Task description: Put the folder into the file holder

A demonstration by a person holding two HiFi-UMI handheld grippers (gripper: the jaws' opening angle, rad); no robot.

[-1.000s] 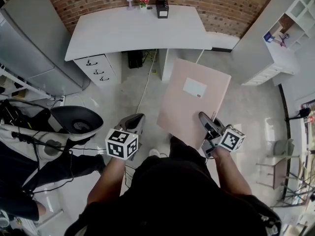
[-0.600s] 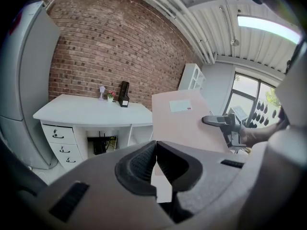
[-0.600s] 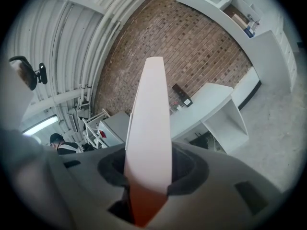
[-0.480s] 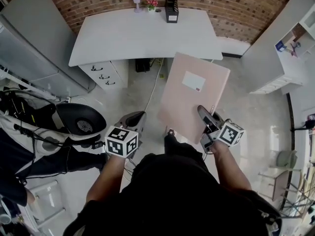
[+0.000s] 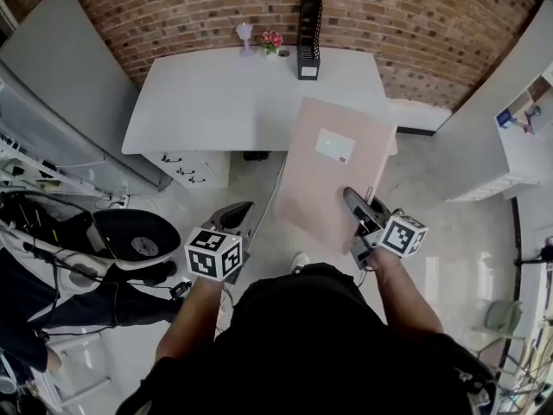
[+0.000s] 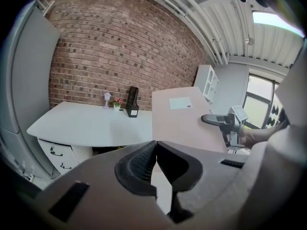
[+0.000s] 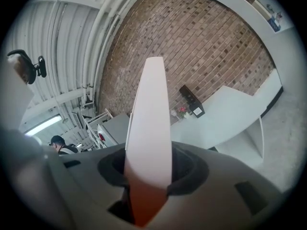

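A pink folder [image 5: 333,173] with a white label hangs flat in the air in front of the white desk [image 5: 216,98], with my right gripper [image 5: 356,212] shut on its near edge. Seen edge-on in the right gripper view, the folder [image 7: 149,128] stands between the jaws. The black file holder [image 5: 309,26] stands upright at the desk's back edge against the brick wall; it also shows as file holder [image 6: 132,101] and file holder [image 7: 191,101]. My left gripper [image 5: 235,219] hangs at the left, below the desk, its jaws pressed together with nothing in them; the folder [image 6: 184,121] lies to its right.
A small vase and a pot of pink flowers [image 5: 273,41] stand left of the file holder. A white drawer unit [image 5: 194,168] sits under the desk. A black office chair [image 5: 138,232] and a seated person [image 5: 39,292] are at the left. White shelving [image 5: 518,119] stands at the right.
The view has closed in on the desk. The folder and my right gripper have moved up and forward, and the folder's far end now overlaps the desk's right front corner. The left gripper has kept its place.
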